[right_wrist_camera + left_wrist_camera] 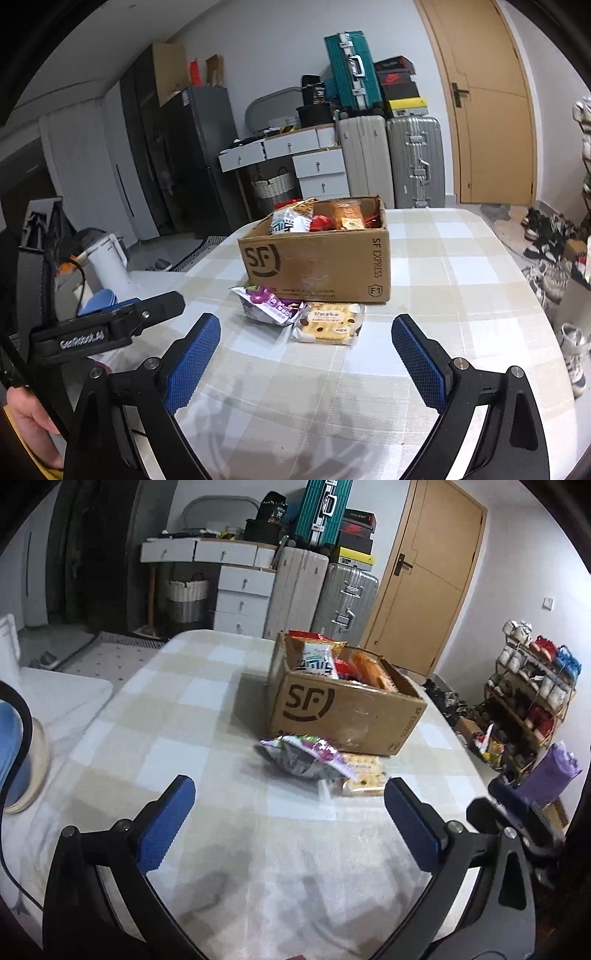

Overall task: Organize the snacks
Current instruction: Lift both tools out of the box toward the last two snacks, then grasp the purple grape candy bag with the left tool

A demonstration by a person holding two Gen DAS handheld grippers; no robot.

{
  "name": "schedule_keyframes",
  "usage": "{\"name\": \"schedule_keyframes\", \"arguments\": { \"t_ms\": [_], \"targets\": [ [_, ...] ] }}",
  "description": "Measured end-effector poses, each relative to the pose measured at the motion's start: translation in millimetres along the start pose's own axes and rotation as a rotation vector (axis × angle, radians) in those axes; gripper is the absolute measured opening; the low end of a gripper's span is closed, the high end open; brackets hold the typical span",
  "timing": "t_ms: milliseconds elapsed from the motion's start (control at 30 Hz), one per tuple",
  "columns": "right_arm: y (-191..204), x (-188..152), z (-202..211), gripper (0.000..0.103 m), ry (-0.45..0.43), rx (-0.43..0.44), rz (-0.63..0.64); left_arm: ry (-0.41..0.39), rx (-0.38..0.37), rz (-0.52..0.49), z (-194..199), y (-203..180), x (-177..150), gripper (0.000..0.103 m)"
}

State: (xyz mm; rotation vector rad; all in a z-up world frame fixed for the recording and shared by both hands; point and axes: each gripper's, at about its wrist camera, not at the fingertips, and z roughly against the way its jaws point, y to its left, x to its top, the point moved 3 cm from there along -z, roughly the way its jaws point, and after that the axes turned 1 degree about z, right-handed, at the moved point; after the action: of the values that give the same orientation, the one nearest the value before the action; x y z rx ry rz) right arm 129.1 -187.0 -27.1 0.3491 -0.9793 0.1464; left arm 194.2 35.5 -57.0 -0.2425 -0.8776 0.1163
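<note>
Cardboard box: the box (314, 266) is sitting on the checked tablecloth (461, 295), open at the top and already holding several snack packs; in the right wrist view it is lying at twelve o'clock from the right gripper (306, 350).
Loose snacks: a purple-and-silver bag (266, 304) and a clear biscuit pack (327, 323) are lying on the cloth against the box's near wall, the bag at about eleven o'clock of the biscuit pack and seemingly overlapping its edge.
Step in hand: by judgement, both tongs are approaching the two loose packs; nothing is being picked yet.
Right gripper: its jaws are standing wide apart and empty, short of the biscuit pack.
Left gripper: the left gripper (288, 823) is likewise gaping and carrying nothing, with the bag (306, 757) at twelve o'clock ahead of it.
Orientation: the biscuit pack is lying flat, label up, its long axis running roughly nine to three in the right wrist view; the bag's long axis is slanting from ten towards four.
Next move: probably calling for lowering the jaws astride one pack's short side, closing, then lifting it over the box rim.
</note>
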Motion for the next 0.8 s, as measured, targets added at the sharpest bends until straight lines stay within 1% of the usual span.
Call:
{"name": "schedule_keyframes", "arguments": {
  "t_ms": [133,300,333,400,500,567,667,733,800],
  "targets": [
    [-6.3,-2.2,1.5,0.096,-0.002,0.014,-0.028,0.033,-0.025,0.027,-24.4,-1.0,13.9,0.102],
    [-1.9,-8.8,-9.4,0.096,0.037,0.008,0.013,0.094,-0.028,0.04,-69.7,-5.5,28.9,0.102],
    [0.4,-8.3,-11.7,0.096,0.045,0.004,0.022,0.114,-0.019,0.036,-82.1,-6.9,31.7,0.102],
    [1.0,-9.8,-25.0,0.096,0.083,-0.013,0.036,0.144,-0.016,0.044,-102.3,-7.5,34.5,0.102],
    [-6.3,-8.3,-46.9,0.096,0.126,-0.019,0.024,0.198,-0.01,0.065,-134.3,-6.3,34.6,0.102],
    [-12.4,-7.3,-63.6,0.096,0.162,-0.033,0.016,0.236,-0.024,0.073,-153.4,-5.8,34.1,0.102],
    [-22.8,-8.7,-95.5,0.096,0.24,-0.057,-0.004,0.274,-0.026,0.066,-176.2,-3.7,32.8,0.102],
    [-28.3,-11.5,-108.0,0.096,0.27,-0.057,-0.026,0.298,-0.024,0.049,-189.3,-2.1,31.2,0.1],
    [-30.1,-13.1,-116.1,0.096,0.287,-0.038,-0.043,0.32,-0.013,0.033,-199.5,0.4,29.4,0.094]
  ]
}}
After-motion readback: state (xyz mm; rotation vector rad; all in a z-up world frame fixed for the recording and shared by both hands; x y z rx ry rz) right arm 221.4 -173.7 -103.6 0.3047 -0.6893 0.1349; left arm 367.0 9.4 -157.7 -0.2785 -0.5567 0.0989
